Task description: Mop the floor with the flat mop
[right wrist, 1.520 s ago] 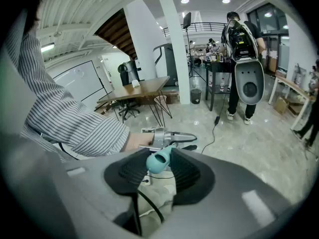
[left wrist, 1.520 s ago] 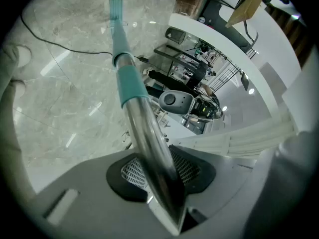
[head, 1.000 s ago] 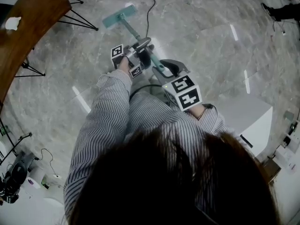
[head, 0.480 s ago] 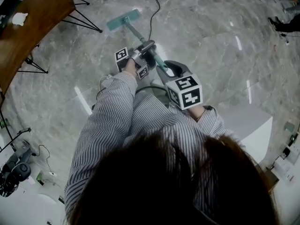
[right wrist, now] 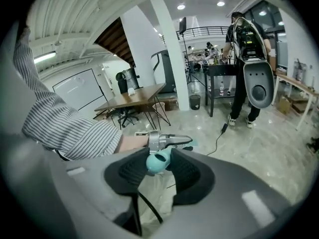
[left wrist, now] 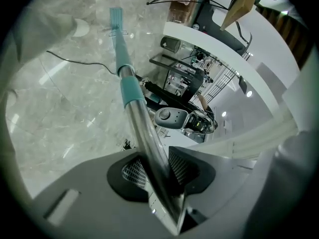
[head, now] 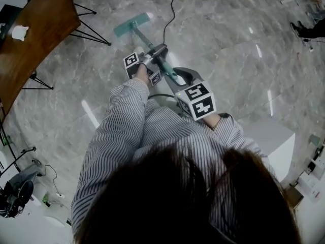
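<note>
The flat mop's teal head [head: 133, 24] lies on the grey marble floor, and its handle [head: 147, 42] slopes back toward me. My left gripper [head: 155, 55] points level across the handle. In the left gripper view the metal pole [left wrist: 132, 91] runs between the pads [left wrist: 179, 166], and the jaws are closing onto it. The mop head [left wrist: 115, 19] shows far down the pole. My right gripper [head: 177, 78] holds the top of the handle. In the right gripper view the teal end cap [right wrist: 158, 162] sits pinched between its pads.
A wooden table [head: 30, 39] on thin black legs stands at the upper left. A black cable [head: 170, 14] trails across the floor beside the mop head. A white platform [head: 274, 131] lies at the right. A person with a backpack [right wrist: 246, 59] stands by a far table.
Both grippers and the mop have slid across the floor together. The mop head now lies closer to the table legs and the cable plug.
</note>
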